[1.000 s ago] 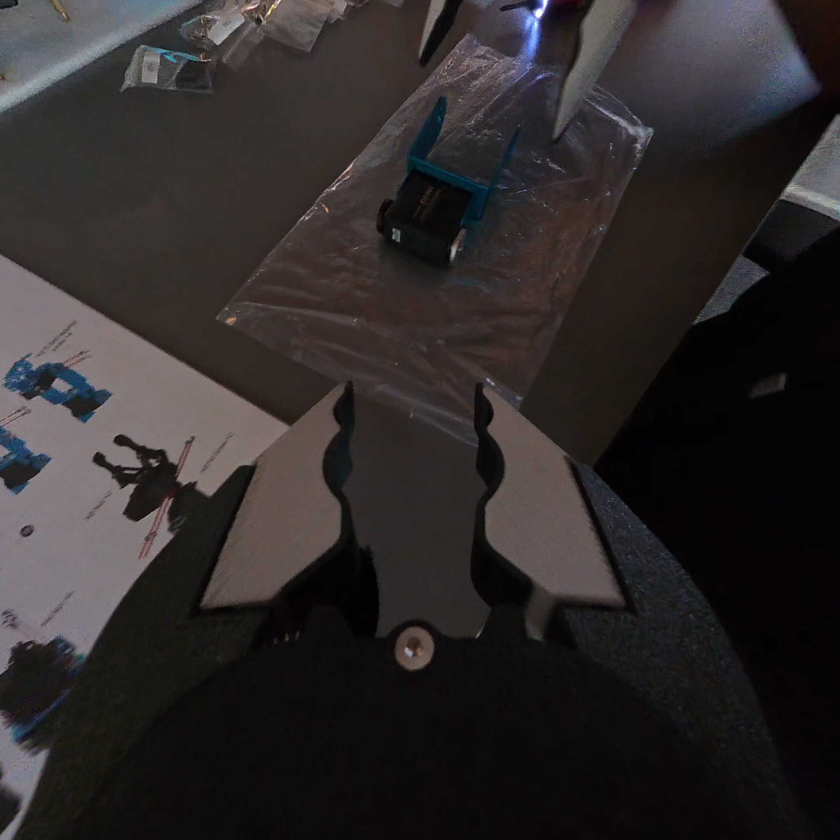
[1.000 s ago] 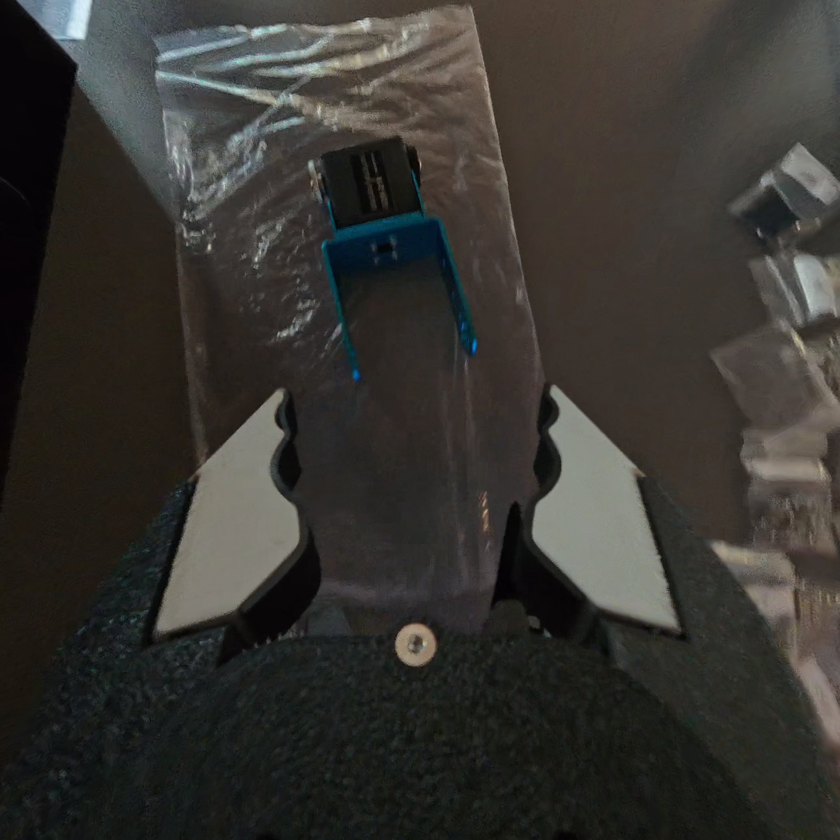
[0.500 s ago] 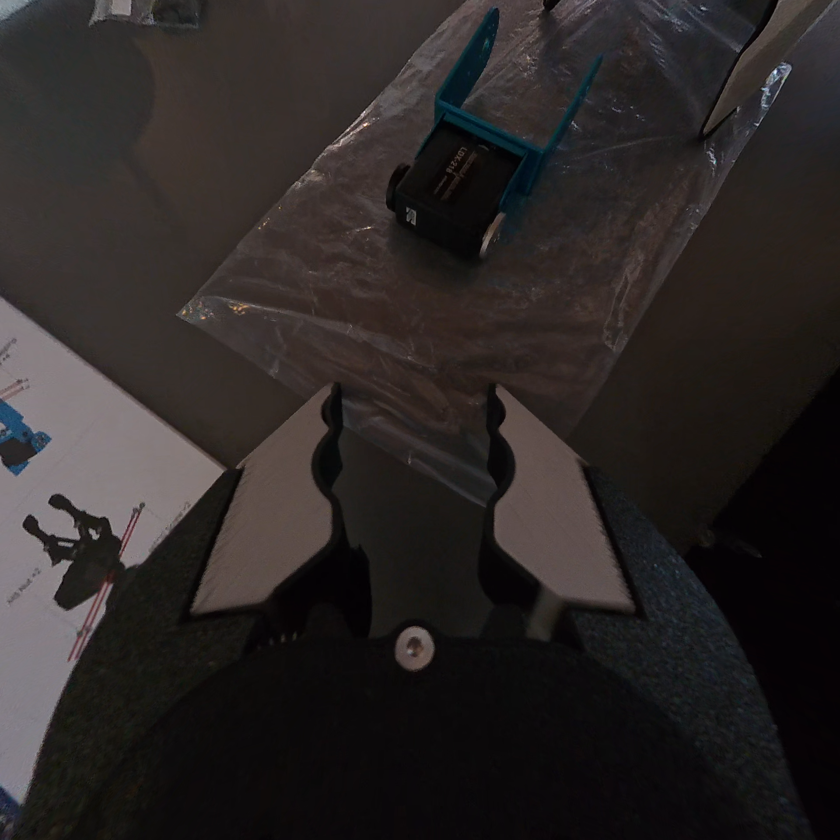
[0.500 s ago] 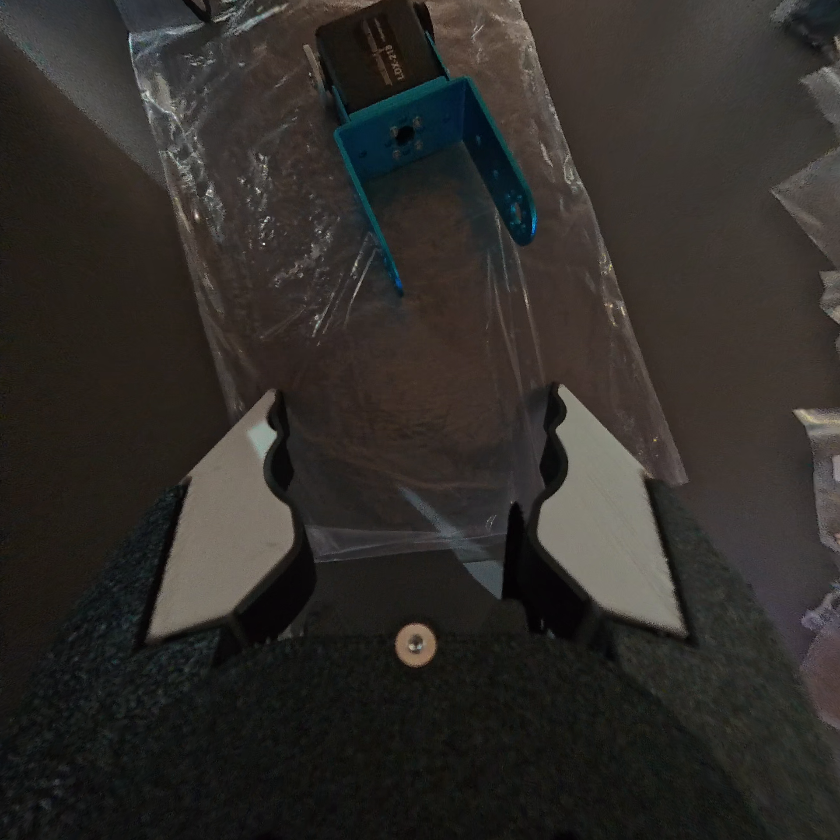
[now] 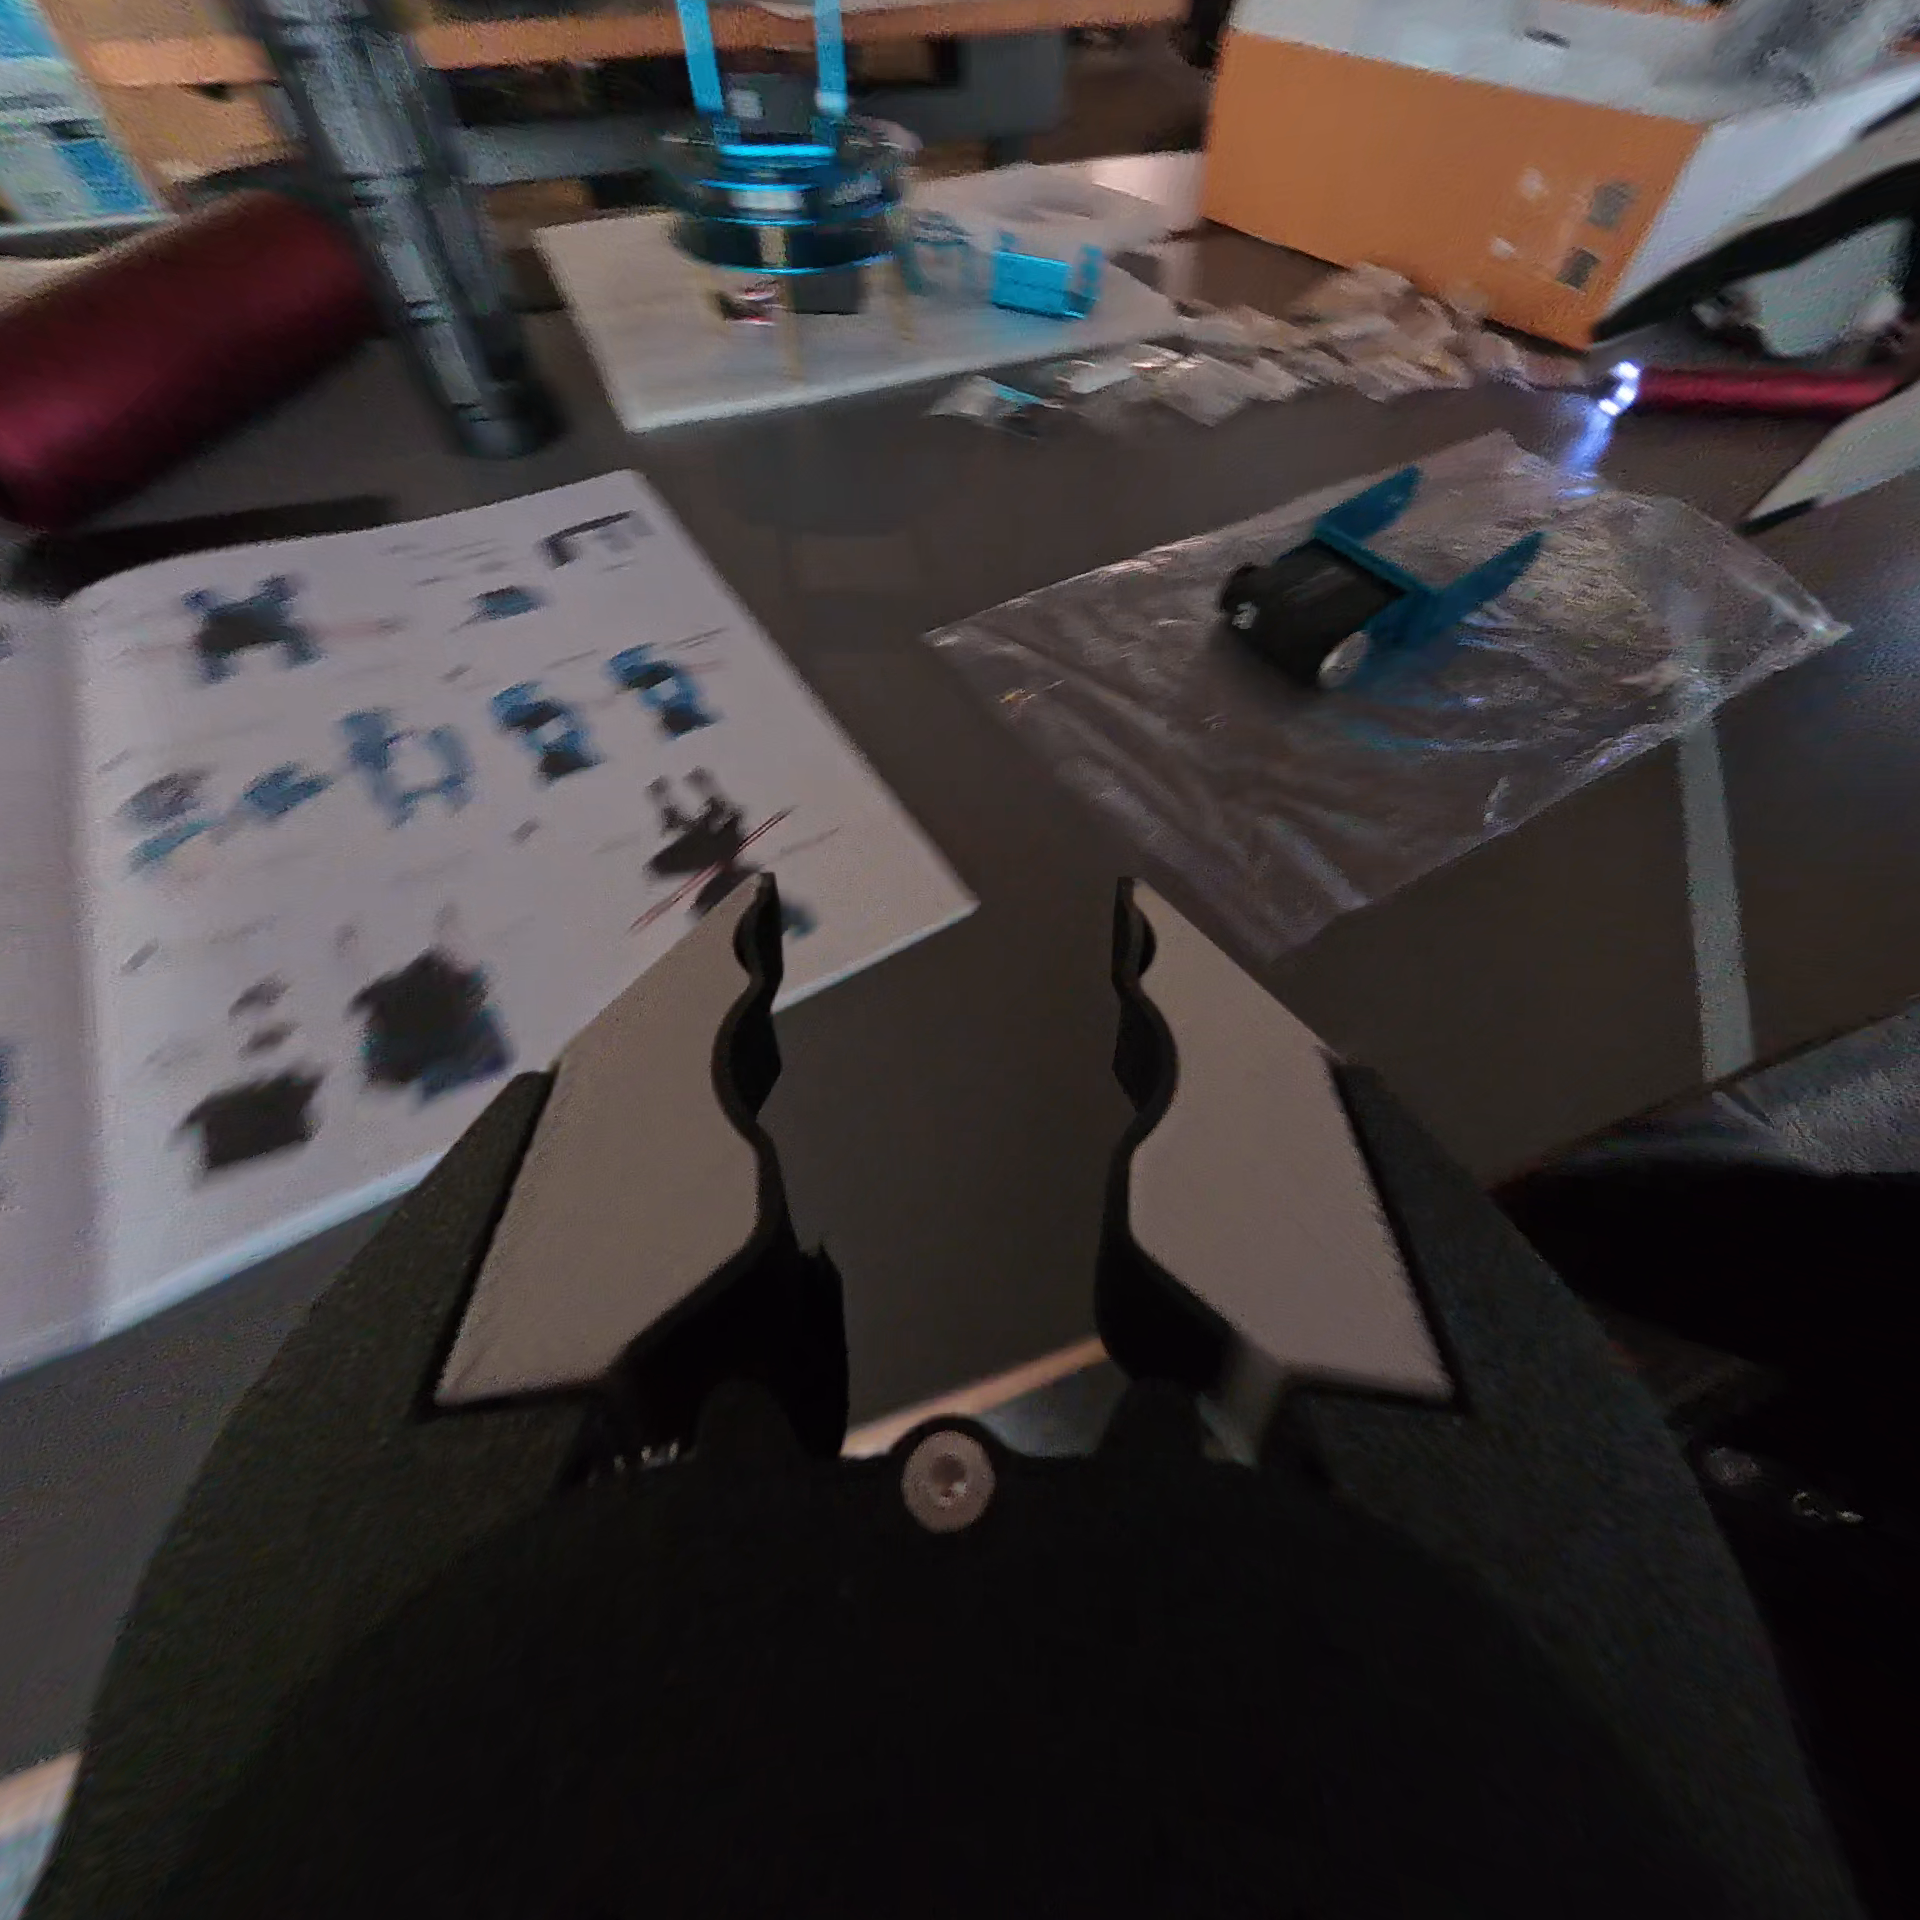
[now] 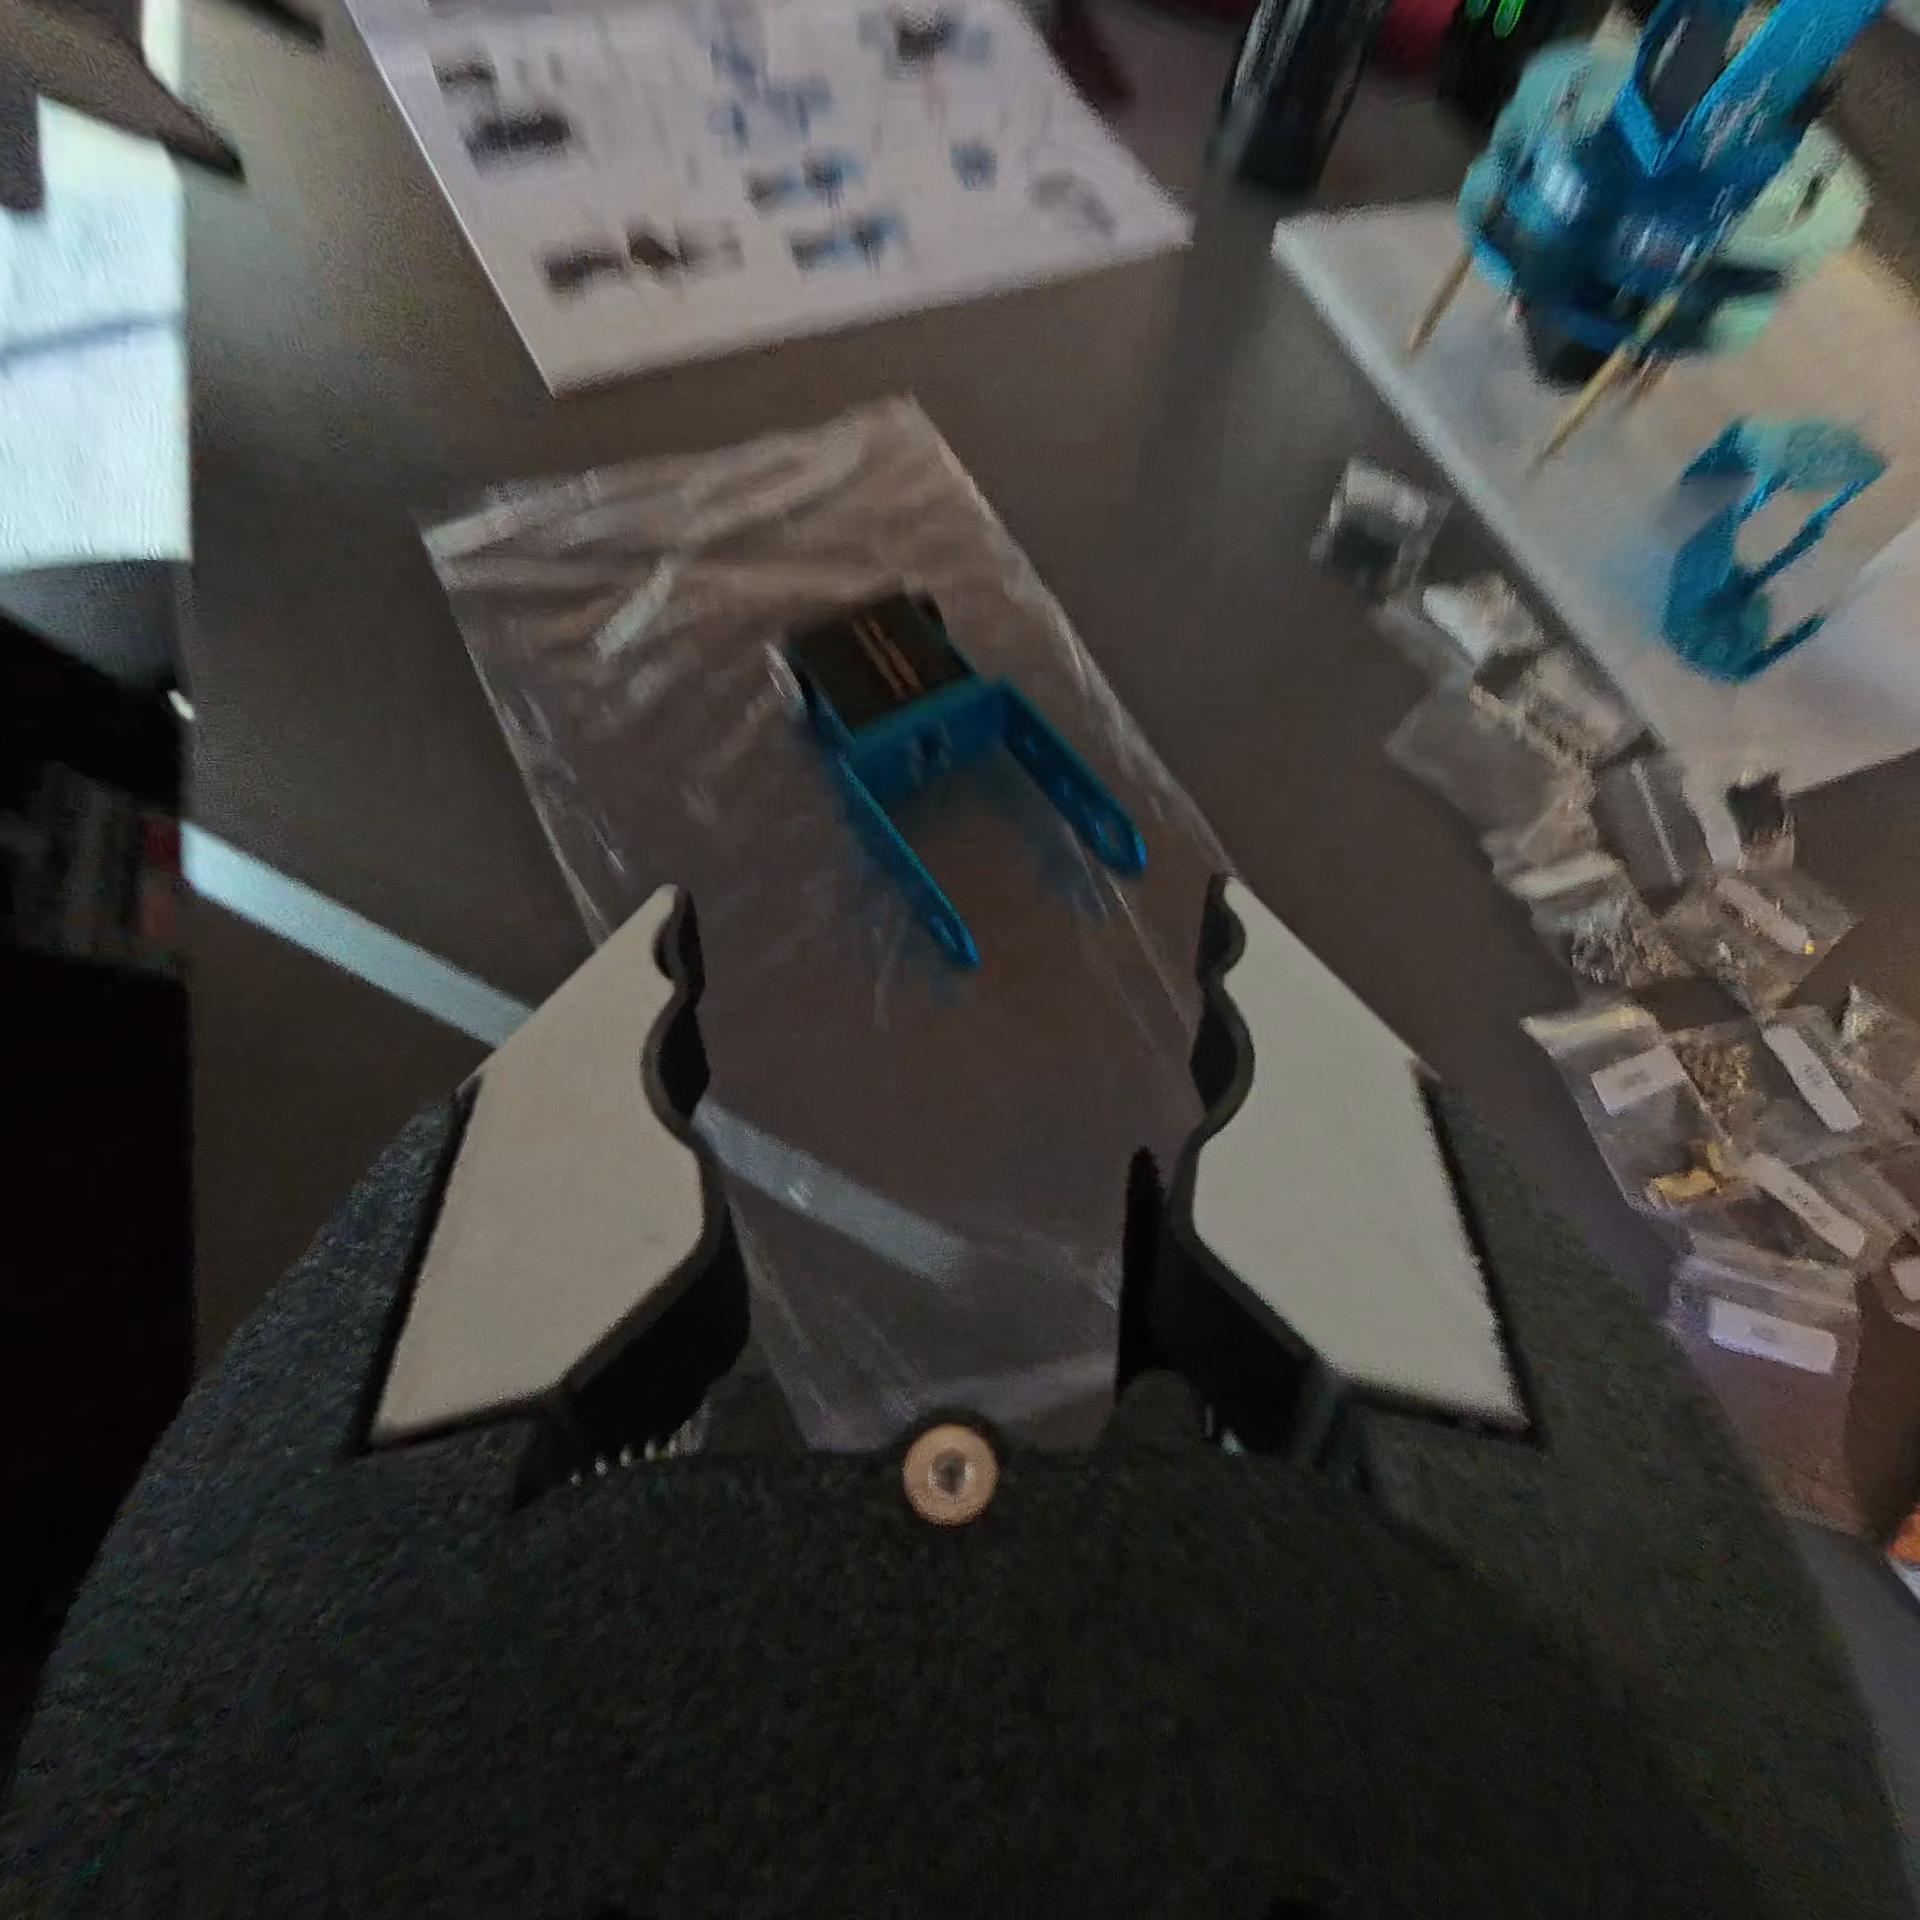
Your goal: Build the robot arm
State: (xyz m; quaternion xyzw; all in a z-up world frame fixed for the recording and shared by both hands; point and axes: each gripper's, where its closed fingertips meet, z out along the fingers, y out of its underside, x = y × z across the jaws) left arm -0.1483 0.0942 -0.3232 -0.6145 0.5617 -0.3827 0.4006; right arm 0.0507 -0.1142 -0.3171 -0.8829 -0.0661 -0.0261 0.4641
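the table [image 5: 935, 1091] is dark and lies under both tongs. an open booklet [image 5: 395, 831] is ahead and to the left of the left tongs [image 5: 943, 904], just beside its left tip. a clear bag [image 6: 790, 748] lies flat straight ahead of the right tongs [image 6: 945, 914], and its near end passes between the fingers below them. on the bag sits a black servo [image 6: 878, 665] in a blue bracket [image 6: 935, 790].

the right tongs is nearer; for the left tongs the servo [image 5: 1299, 613] is well ahead and to the right. the long axis runs almost along the right tongs' line, a bit slanted. the two bracket arms point back to the right tongs, the servo end away.

both tongs are spread and hold nothing. small bags of parts [image 6: 1662, 1018] lie to the right of the right tongs.
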